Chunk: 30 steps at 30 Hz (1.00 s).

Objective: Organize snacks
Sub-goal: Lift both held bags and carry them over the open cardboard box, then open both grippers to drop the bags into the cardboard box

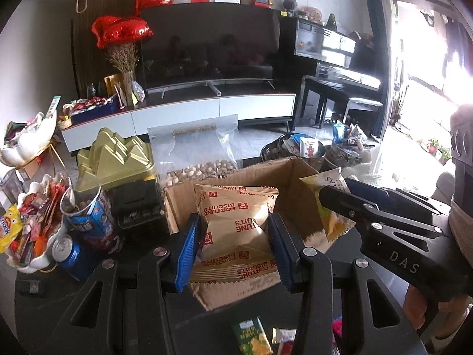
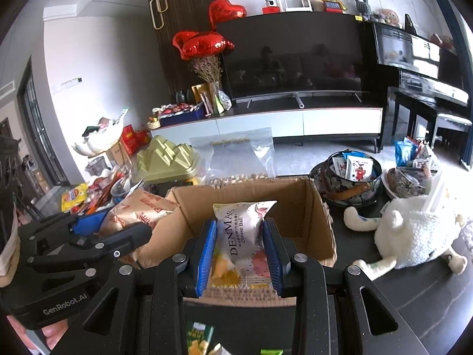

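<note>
My left gripper (image 1: 233, 236) is shut on a tan Fortune Biscuits packet (image 1: 236, 224) and holds it over the open cardboard box (image 1: 295, 177). My right gripper (image 2: 239, 242) is shut on a white Denmas Cheese Ball packet (image 2: 242, 236) and holds it over the same box (image 2: 319, 207). In the left wrist view the right gripper (image 1: 334, 192) comes in from the right with the cheese ball packet (image 1: 328, 207). In the right wrist view the left gripper (image 2: 97, 224) comes in from the left with the biscuit packet (image 2: 136, 210).
A bag of pistachios (image 1: 195, 151), a gold tin (image 1: 115, 156) and a dish of candies (image 1: 32, 227) stand behind and left of the box. A patterned bowl of sachets (image 2: 351, 174) and a white plush toy (image 2: 414, 230) lie to its right. Small packets (image 1: 254, 337) lie on the dark table in front.
</note>
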{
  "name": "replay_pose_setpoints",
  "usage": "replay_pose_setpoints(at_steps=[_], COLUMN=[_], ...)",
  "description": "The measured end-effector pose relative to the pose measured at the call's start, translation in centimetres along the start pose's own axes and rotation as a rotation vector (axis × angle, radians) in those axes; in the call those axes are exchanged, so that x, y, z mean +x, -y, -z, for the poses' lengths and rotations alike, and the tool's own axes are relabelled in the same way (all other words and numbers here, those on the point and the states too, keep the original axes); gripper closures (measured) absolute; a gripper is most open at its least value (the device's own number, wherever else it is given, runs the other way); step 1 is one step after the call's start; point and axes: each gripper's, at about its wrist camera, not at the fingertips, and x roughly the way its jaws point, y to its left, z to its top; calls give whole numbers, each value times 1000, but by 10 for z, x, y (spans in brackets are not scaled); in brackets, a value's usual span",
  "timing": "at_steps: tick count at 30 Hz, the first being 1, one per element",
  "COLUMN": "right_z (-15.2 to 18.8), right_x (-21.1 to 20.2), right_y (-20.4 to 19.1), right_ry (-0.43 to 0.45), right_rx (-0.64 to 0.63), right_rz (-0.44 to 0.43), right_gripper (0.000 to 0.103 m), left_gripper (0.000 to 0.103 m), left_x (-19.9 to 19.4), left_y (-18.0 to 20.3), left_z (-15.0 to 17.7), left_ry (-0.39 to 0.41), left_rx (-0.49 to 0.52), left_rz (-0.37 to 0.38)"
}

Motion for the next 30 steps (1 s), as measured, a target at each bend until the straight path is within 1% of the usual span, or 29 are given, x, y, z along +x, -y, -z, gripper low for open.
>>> replay_pose_setpoints(at_steps=[4,6,7,8,9,10,13,15,16,17,19,24,30], right_z=[-8,-10,-11,-10,-10,-7,-2,4,6,9,15,31,54], right_x=[18,25,28,30,30,30,26,20,17,12,2,-25,-51], right_y=[8,11,12,12,13,14,16,16,16,16,16,15,12], right_ry=[-5,-6,-5,-4,-3,0,-6,-13,-17,-16,-20,-31,-63], right_rx=[20,23,20,14,14,17,14,16,16,16,15,35,41], right_rz=[-7,3,15,29,47,71,95,101,98,94,100,96,91], right_gripper=[69,69,67,64,55,48,48,48,48,48,48,48,48], left_gripper=[56,51,43,40,39,39,29,29,27,23,17,15,14], left_x=[18,25,27,27,26,25,18,11,7,3,-7,-30,-50], left_y=[-3,-5,-5,-7,-8,-8,-8,-5,-2,1,6,16,30], left_z=[-8,-11,-11,-11,-10,-9,-3,2,4,7,14,29,49], left_ry=[-15,-17,-12,-4,4,11,19,29,32,38,50,58,34], left_rx=[-5,-5,-4,-4,-3,-3,-7,-3,5,10,7,5,5], left_rz=[0,-7,-20,-35,-51,-64,-92,-98,-106,-117,-112,-102,-78])
